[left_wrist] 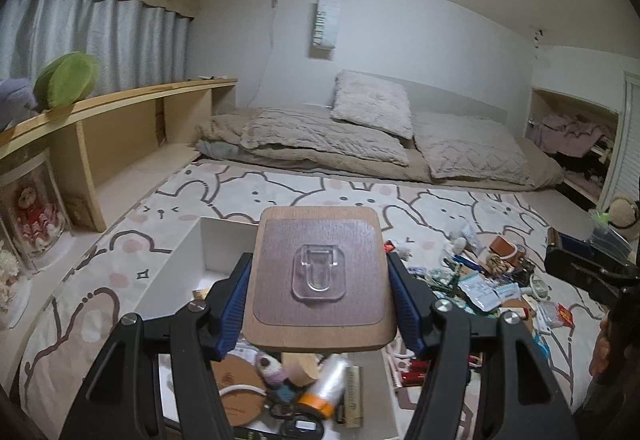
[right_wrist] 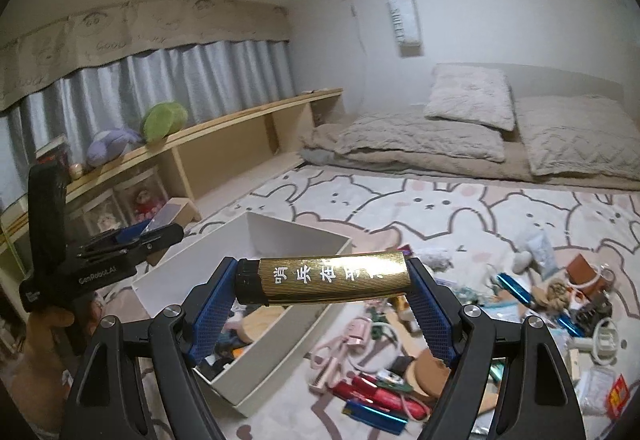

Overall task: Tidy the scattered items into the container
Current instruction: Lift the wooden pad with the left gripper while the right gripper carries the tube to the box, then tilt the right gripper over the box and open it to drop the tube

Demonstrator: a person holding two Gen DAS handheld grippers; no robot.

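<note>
In the left wrist view the left gripper (left_wrist: 320, 292) fills the lower centre of the frame, its blue pads pinching the side edges of a wooden board (left_wrist: 320, 276) that carries a clear plastic hook (left_wrist: 319, 272) on a see-through adhesive sheet; this board shows in the right wrist view only as a small sliver at the left gripper (right_wrist: 154, 226) in the left of that frame. The right wrist view shows, low and central, the right gripper (right_wrist: 322, 280) clamped on the two ends of a gold lighter (right_wrist: 324, 278) with white characters, held crosswise. Just behind both grippers sits the white box (right_wrist: 298, 236), open-topped; seen from the left view, the white box (left_wrist: 188, 252) holds a round cork coaster (left_wrist: 236, 394), a roll of clear tape (left_wrist: 328, 386), a small knitted toy (left_wrist: 268, 364) and another gold lighter (left_wrist: 354, 400), partly hidden by the board. To the right of the box, scattered items (right_wrist: 400, 372) lie on the bunny-print rug (right_wrist: 440, 204): pink cables, red and blue objects, packets. Farther back are folded bedding (left_wrist: 320, 138) and pillows, with a wooden shelf (right_wrist: 240, 120) along the curtained window at the left bearing a green plush (right_wrist: 164, 120).
</note>
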